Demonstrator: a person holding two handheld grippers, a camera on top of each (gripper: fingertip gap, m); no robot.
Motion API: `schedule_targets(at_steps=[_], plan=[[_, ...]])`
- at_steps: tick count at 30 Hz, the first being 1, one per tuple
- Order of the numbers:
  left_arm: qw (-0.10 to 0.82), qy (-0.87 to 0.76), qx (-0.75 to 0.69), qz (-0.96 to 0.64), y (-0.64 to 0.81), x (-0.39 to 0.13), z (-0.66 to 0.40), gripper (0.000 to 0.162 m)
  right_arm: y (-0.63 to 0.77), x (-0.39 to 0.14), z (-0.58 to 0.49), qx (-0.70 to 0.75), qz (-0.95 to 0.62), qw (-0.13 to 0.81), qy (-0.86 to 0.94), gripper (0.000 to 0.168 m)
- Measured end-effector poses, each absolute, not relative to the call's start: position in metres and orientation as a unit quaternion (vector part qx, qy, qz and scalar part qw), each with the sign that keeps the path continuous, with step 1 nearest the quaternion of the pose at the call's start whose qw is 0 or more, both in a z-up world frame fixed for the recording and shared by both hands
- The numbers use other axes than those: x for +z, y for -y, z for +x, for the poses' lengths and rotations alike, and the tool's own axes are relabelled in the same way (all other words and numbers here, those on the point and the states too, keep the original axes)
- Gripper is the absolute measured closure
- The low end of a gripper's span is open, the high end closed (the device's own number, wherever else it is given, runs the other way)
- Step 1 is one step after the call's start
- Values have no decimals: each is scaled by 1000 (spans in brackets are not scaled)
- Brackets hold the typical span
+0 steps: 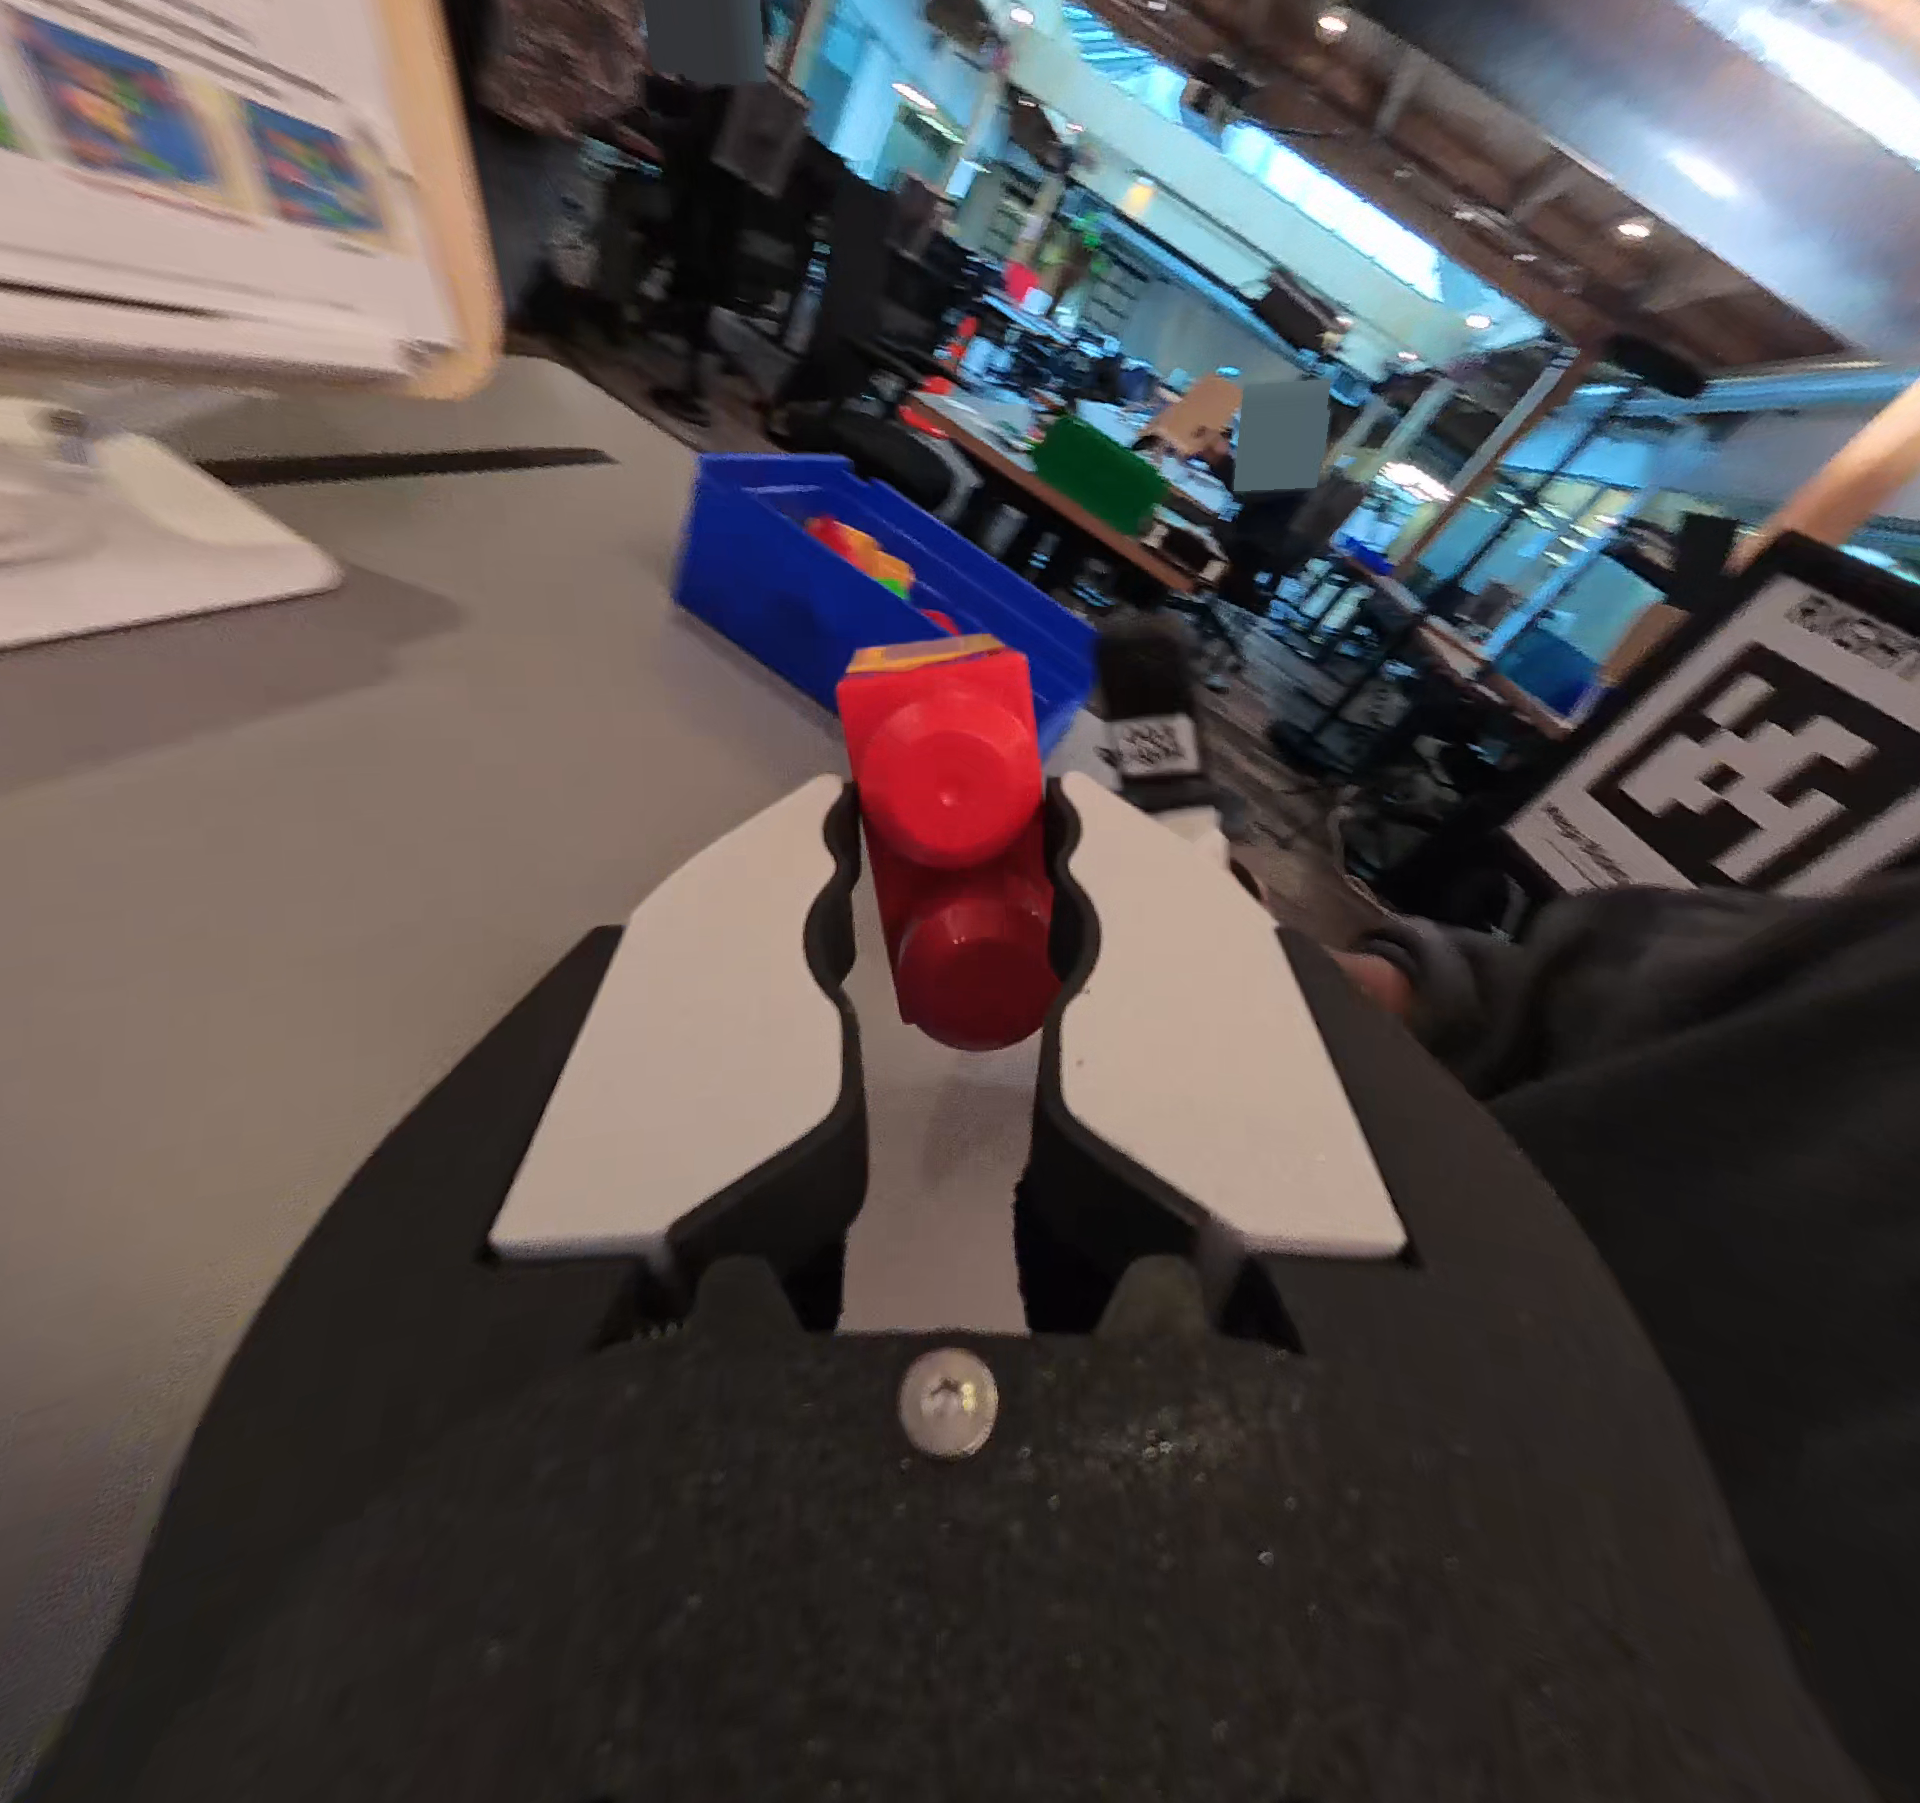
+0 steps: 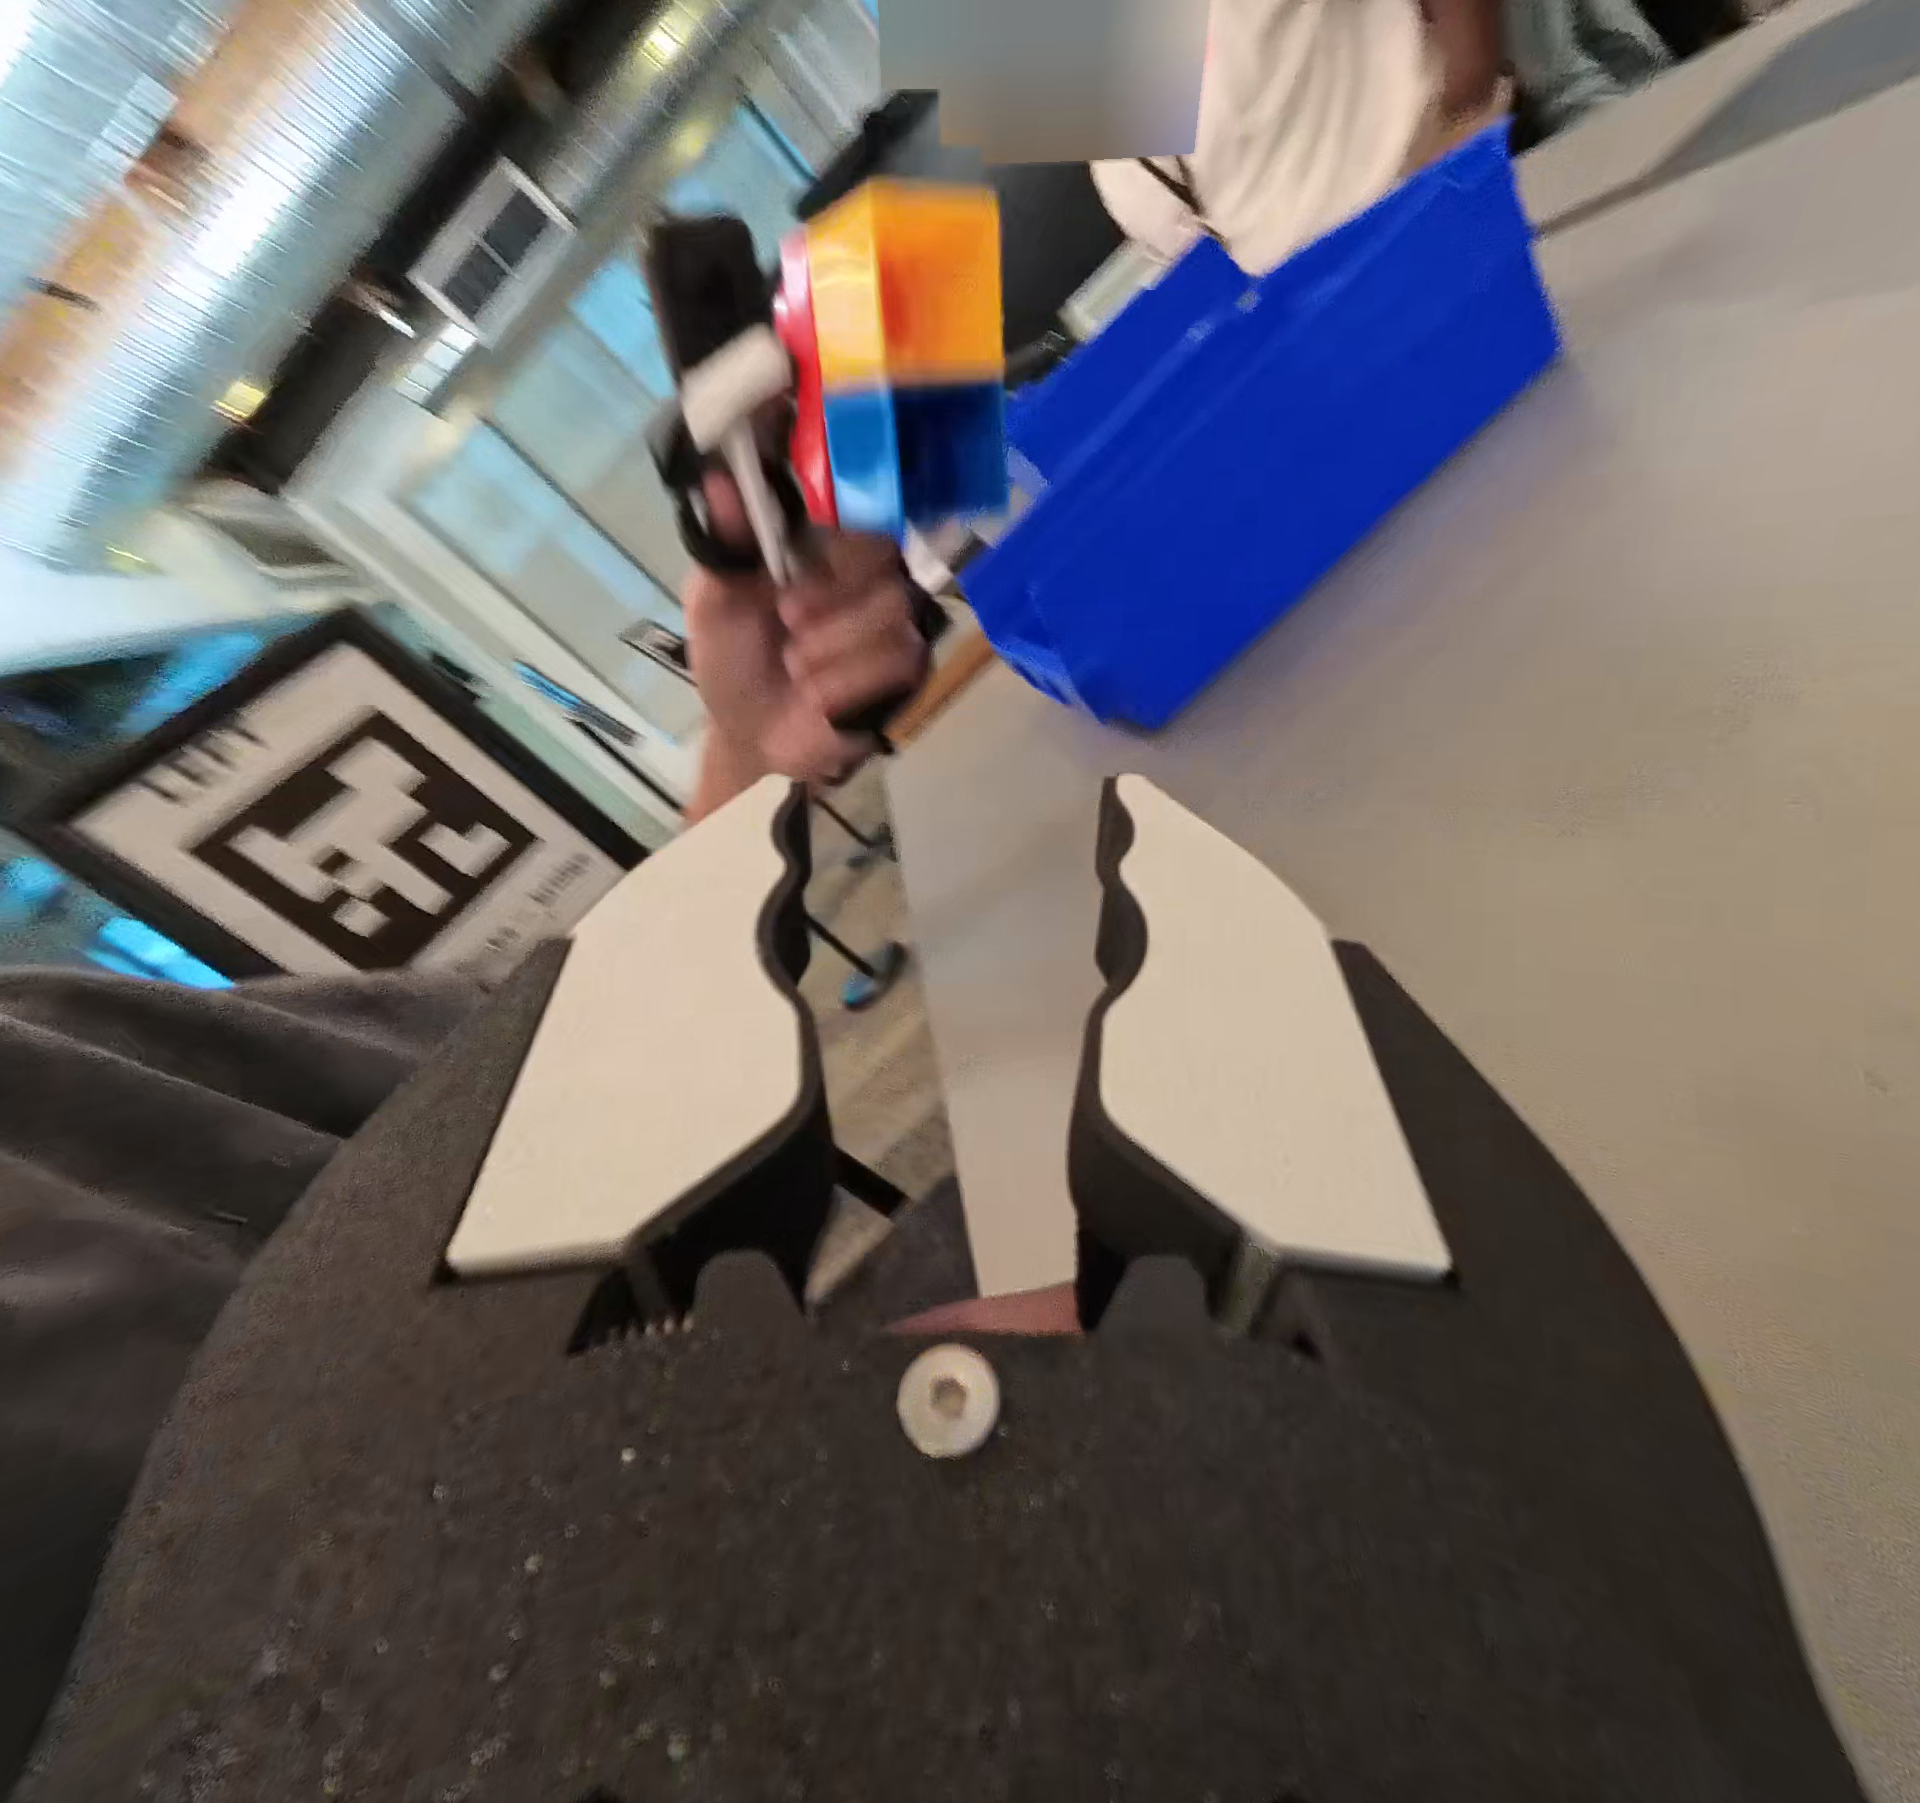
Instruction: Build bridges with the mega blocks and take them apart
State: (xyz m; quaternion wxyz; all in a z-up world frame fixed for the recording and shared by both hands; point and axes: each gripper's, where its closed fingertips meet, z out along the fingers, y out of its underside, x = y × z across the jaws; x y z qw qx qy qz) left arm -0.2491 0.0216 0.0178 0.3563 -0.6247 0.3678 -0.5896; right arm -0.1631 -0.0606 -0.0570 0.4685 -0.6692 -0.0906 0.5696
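Mega blocks are split between two places: a small joined stack is held up in the air, and more loose pieces lie in the blue bin on the grey table. The left gripper pinches the red block between its fingers, studs pointing back toward the camera, and the right wrist view shows that this red piece carries an orange block and a blue block pressed onto its far side, all lifted clear of the table near the bin. The right gripper hangs spread and empty, well apart from the stack, with only the table edge and floor showing between its fingers. Judging by the assembled cluster held aloft and the free second gripper, the step in hand looks like taking a piece off the stack, though fetching another block to add cannot be ruled out. For pulling apart, the next move calls for bringing the right gripper across to the orange or blue block, closing on its flat sides, and prying away from the red piece while the left grip holds firm, then dropping the freed block into the bin.
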Motion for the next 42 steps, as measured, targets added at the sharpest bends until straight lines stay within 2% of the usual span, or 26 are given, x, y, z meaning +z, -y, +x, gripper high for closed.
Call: schedule_targets(at_steps=[6, 9, 10, 19, 26, 30, 34, 38, 40, 42], plan=[[286, -387, -636, -603, 25, -18, -208, 129, 29, -31, -178, 624, -620, 465, 100, 110], [256, -386, -651, -602, 34, -30, -198, 129, 27, -41, -181, 617, -629, 461, 105, 120], [254, -386, -649, -604, 34, -35, -196, 129, 30, -41, -181, 627, -622, 456, 106, 130], [201, -421, -631, -620, 48, -58, -183, 128, 41, -51, -172, 558, -657, 481, 160, 133], [194, -448, -614, -620, 56, -64, -178, 128, 49, -53, -165, 547, -663, 475, 190, 133], [223, -410, -638, -613, 36, -45, -197, 129, 47, -29, -113, 559, -636, 515, 135, 133], [252, -375, -645, -616, 5, -32, -235, 129, 68, 2, -62, 486, -647, 567, 153, 133], [254, -394, -629, -620, 11, -34, -234, 128, 72, 30, 5, 336, -709, 605, 133, 132], [243, -411, -623, -619, 21, -38, -226, 128, 64, 15, 63, 221, -786, 571, 91, 132], [233, -436, -603, -627, 31, -46, -218, 128, 59, -22, 133, 69, -867, 492, 33, 132]])
